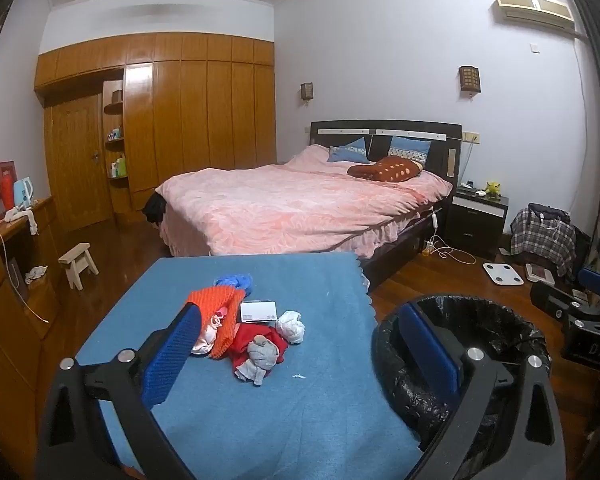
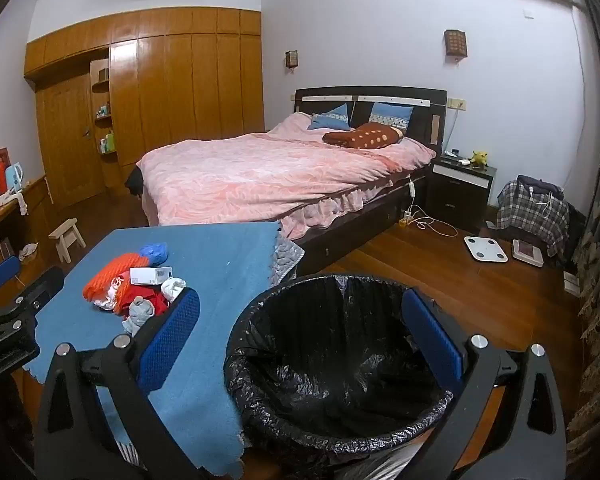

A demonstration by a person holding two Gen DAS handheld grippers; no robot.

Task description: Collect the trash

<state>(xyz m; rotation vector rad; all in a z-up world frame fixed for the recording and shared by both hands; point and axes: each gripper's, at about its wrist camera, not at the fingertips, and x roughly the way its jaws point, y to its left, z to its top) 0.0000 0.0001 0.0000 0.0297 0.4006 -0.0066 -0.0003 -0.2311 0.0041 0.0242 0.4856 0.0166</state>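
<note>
Closest to us are the left tongs (image 1: 300,354), black with blue bumpy pads, and they are wide open with nothing held between them. They hang over a table with a blue fuzzy cloth (image 1: 320,412) on top. The right tongs (image 2: 300,334) look the same, and they are wide open too, holding nothing. They hang over a round bin lined with a shiny black plastic bag (image 2: 340,436), which stands on the floor just beside the table, on its right side. In the middle of the table is a small heap of trash. The nearest bit is a crumpled grey rag (image 1: 260,358), lying on a red cloth (image 1: 272,340). Just beside it is a white scrunched ball of paper (image 1: 291,326). Next to the red cloth is an orange knitted net (image 1: 220,312), with something soft and pink (image 1: 208,334) under it. Behind those sits a small white cardboard box (image 1: 258,311) with a dark edge, and a crumpled blue plastic bag (image 1: 234,282) is at the back of the heap. Past the table is a big bed with a pink cover (image 1: 300,204), two blue pillows and a brown spotted cushion (image 1: 384,169). A little wooden stool (image 1: 78,264) stands on the dark wood floor to the left. Far off, tall brown wooden wardrobe doors (image 1: 196,108) fill the back wall.
</note>
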